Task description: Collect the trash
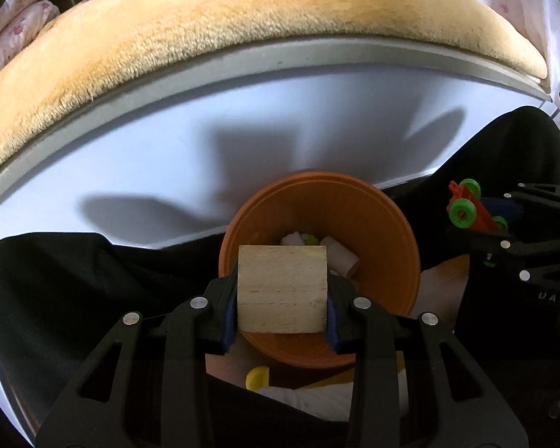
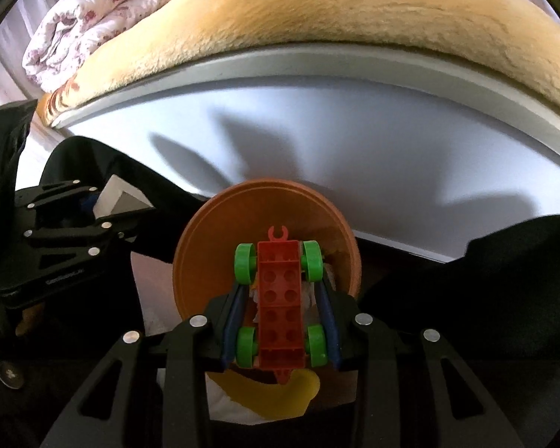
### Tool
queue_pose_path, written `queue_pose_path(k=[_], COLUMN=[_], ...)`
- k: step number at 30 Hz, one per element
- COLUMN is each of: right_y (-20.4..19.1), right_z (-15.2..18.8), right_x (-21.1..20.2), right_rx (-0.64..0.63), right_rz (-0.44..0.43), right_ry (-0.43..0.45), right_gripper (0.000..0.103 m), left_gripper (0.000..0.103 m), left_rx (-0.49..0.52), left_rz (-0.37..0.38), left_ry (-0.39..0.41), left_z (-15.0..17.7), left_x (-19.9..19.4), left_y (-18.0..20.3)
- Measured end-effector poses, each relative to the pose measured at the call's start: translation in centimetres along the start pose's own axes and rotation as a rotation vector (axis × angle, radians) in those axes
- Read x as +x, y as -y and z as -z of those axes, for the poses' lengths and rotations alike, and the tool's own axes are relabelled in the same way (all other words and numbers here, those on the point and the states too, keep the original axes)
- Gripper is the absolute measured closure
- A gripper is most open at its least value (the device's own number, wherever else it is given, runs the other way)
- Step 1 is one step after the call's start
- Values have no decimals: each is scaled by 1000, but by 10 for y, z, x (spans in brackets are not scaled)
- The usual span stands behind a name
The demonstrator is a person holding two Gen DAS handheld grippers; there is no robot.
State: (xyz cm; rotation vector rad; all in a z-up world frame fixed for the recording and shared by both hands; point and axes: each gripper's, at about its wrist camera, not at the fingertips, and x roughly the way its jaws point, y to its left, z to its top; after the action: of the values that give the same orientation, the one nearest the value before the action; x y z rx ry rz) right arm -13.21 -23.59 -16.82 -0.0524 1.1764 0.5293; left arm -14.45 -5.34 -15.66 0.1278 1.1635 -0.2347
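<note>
left gripper (image 1: 282, 291): I've got it clenched on the wooden block (image 1: 282, 288), pads on its left and right faces, block square between them. Held over the near half of the orange bin (image 1: 388, 231).
right gripper (image 2: 280, 300): clamped on the toy car (image 2: 280, 298), red brick body with green wheels. Pads bear on the wheels, not the body, so I rate that grip as the weaker one.
risk, car: wheels could roll or twist under the pads. If it pivots as I release, it may tip out over the near rim rather than drop in.
risk, collision: both grippers sit close over one bin mouth. In the right view the left gripper shows just left of the bin. Dropping both together could knock tool on tool, or block on car.
bin contents: paper roll (image 1: 341, 257) and some crumpled white and green bits at the bottom. Room left, I think.
risk, bin: it looks light. A finger catching the rim could tip it toward the black cloth (image 1: 74, 280).
below the bin: yellow piece (image 2: 276, 395) and white material; can't tell what they are. A missed drop would land there.
far: pale floor (image 1: 138, 156), then a tan plush mat (image 1: 242, 22) and folded floral quilt (image 2: 93, 18). Well apart, no hazard.
</note>
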Motion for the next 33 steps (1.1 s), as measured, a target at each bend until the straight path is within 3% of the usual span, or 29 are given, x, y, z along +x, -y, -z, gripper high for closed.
queue_pose_path(k=[4,6,7,14,20,23,26,28,30,33], right_y=[-5,-9,-11,-4,-1,-3,2,8,15,25], right_z=[-5,-8,-9,-11,-10,-17,-45,-74,-103,-156], right_x=[10,17,20,20,5,-33,-97,-143,-164,-168], right_rx=[-31,-54,-64,-34,-7,-13,21,44,56,41], right_rz=[-10,-17,-8,-14,4,19,35,79,148,333], right_ry=[-33,-60,-68,-58,-12,88,293,469,552,639], right_gripper=[66,54,41,39,39,34,5,5,5,5], left_gripper=[66,33,29,29,29,28,19,10,8,7], left_rx=[-7,-12,-17,-30,-26,-36,-83,-115,-138,-158], left_rz=[13,9,7,12,-22,-55,-36,-47,-92,-162], left_ry=[-29,-51,-53,-62,-17,84,216,329,459,592], left_z=[-2,-2,-2,-2,-5,-17,-49,-75,-109,-159], left_x=[8,13,14,17,2,-30,-73,-100,-128,-145], left_y=[-3,-4,-5,-11,-9,-13,-24,-32,-39,-46])
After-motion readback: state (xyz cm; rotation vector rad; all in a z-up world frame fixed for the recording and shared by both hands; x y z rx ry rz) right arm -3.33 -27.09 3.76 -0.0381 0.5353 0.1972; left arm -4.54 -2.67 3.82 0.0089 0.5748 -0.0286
